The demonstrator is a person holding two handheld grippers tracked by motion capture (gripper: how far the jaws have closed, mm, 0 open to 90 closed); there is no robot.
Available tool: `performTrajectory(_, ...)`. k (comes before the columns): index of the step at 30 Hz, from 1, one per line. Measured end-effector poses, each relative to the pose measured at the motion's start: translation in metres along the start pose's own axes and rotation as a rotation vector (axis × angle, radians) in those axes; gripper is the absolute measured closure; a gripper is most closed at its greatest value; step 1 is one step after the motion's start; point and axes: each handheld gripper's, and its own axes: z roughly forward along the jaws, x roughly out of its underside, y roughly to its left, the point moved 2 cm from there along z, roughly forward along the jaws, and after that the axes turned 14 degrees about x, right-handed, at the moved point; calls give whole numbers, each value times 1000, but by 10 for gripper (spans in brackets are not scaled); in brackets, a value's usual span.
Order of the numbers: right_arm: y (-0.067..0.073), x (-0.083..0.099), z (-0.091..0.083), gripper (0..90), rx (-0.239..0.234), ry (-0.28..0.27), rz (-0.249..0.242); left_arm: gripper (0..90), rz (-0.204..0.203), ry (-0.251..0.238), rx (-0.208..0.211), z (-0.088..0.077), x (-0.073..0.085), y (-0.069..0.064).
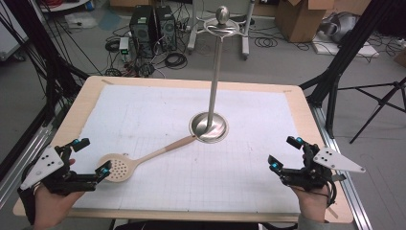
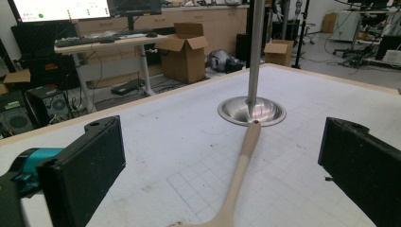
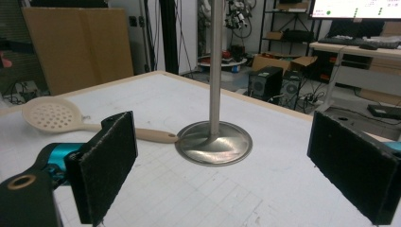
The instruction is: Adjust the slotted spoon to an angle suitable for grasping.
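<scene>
Your left tongs (image 1: 91, 157) sit at the tabletop's (image 1: 191, 84) near left corner, your right tongs (image 1: 282, 153) at its near right. The slotted spoon (image 1: 143, 158) lies between them, bowl beside your left tongs, handle tip touching the base of the stand (image 1: 209, 127) upright at mid-tabletop, well ahead of both

The room is bright and the light is soft and even. The metal stand (image 1: 209, 127) shines, with white glare on its round base. Only faint shadows lie near the stand. Things far behind the stand look a bit fuzzy. Up close, the black jaws look soft too.
</scene>
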Motion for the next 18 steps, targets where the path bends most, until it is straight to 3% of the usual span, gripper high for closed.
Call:
performTrajectory(5, 0, 0, 2, 82, 5, -6, 16, 18, 5, 5, 9, 2, 1, -3)
performTrajectory(12, 5, -1, 5, 82, -19, 0, 1, 25, 9, 12, 41, 7, 1, -8)
performTrajectory(18, 2, 1, 6, 82, -20, 5, 12, 25, 1, 23, 62, 13, 1, -6)
